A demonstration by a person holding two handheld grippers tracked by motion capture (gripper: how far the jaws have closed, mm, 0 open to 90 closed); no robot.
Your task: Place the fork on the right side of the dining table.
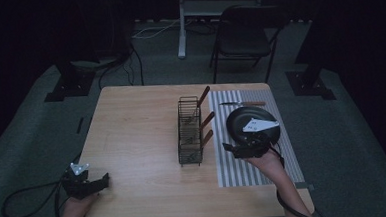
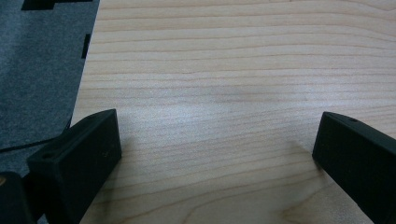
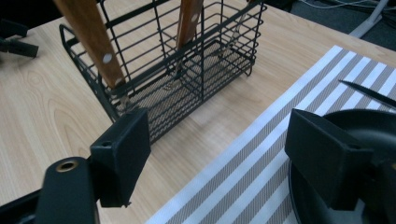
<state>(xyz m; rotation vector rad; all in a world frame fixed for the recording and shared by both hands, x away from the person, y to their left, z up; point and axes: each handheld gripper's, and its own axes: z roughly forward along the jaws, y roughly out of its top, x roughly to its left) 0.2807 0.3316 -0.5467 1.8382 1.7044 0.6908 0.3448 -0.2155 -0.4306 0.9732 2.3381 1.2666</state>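
Note:
A black wire basket stands mid-table with three wooden-handled utensils upright in it. To its right lies a striped placemat carrying a black plate. A wooden-handled knife lies on the mat's far end. My right gripper is open at the plate's near edge, holding nothing. In the right gripper view the gripper faces the basket, with a handle on the left and the plate at the right jaw. My left gripper rests open at the front left corner, above bare wood.
The table's left edge runs close beside my left gripper, with grey carpet beyond it. A folding chair and a stand leg are on the floor behind the table. The knife tip points toward the basket.

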